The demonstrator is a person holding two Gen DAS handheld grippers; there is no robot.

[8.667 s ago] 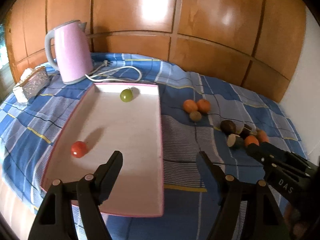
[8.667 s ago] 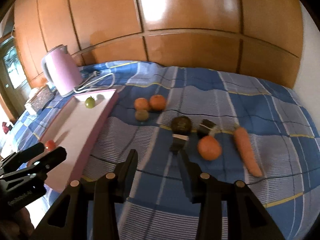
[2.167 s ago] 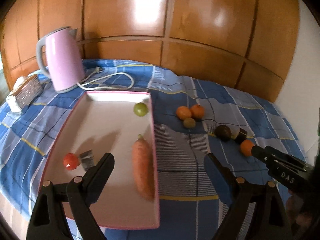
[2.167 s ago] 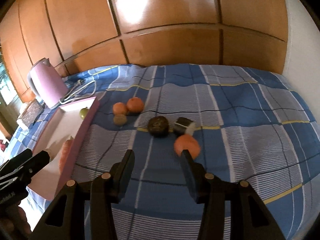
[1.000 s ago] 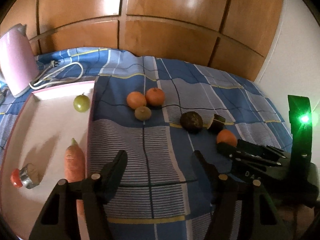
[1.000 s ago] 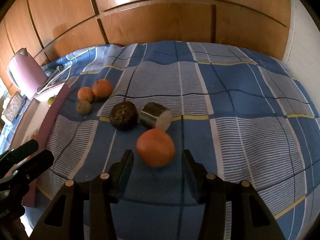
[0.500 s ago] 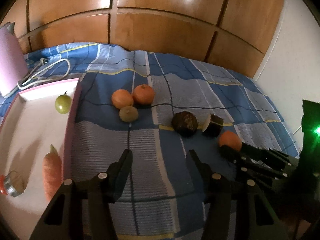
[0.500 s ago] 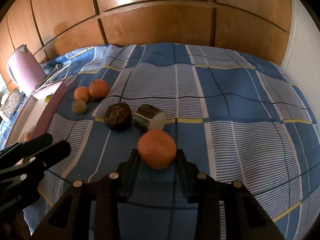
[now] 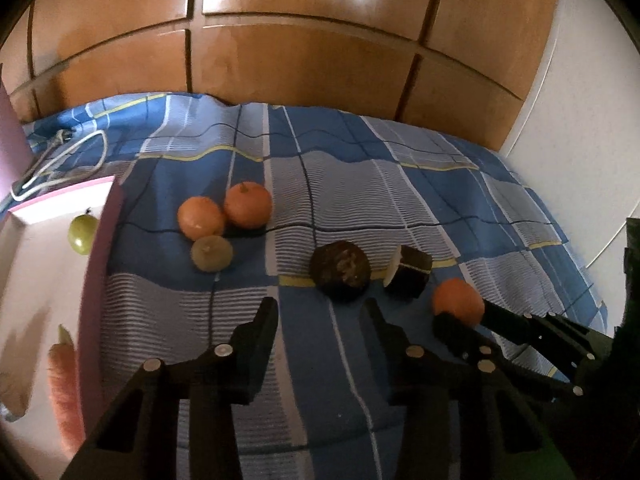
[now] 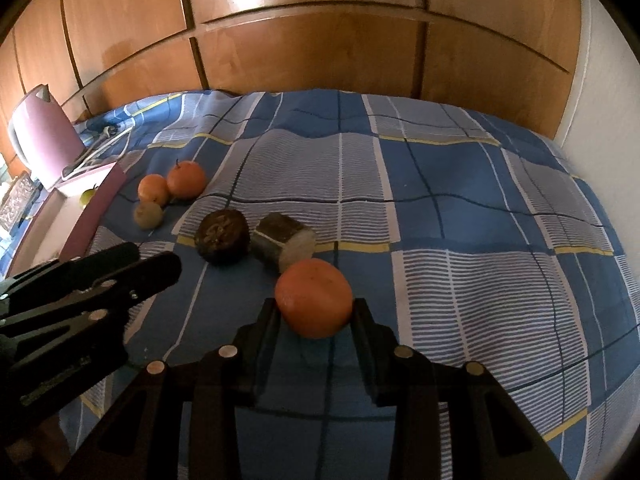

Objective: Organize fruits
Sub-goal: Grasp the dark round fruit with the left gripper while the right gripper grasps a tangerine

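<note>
An orange [image 10: 313, 298] sits on the blue checked cloth between the fingers of my right gripper [image 10: 314, 312], which touch its two sides; it also shows in the left wrist view [image 9: 458, 301]. My left gripper [image 9: 322, 316] is open and empty, just short of a dark round fruit [image 9: 340, 270]. A dark cut piece [image 9: 408, 271] lies right of it. Two oranges [image 9: 224, 212] and a small greenish fruit [image 9: 211, 254] lie further left. The pink tray [image 9: 100, 240] holds a green fruit [image 9: 82, 232] and a carrot [image 9: 64, 392].
A pink kettle [image 10: 42, 136] with a white cord [image 9: 64, 164] stands behind the tray. A wooden panelled wall [image 10: 320, 40] runs along the back and a white wall [image 10: 608, 100] on the right.
My right gripper has moved forward and narrowed onto the orange. My left gripper has shifted right toward the dark fruit. The carrot came into the tray since the earliest frames.
</note>
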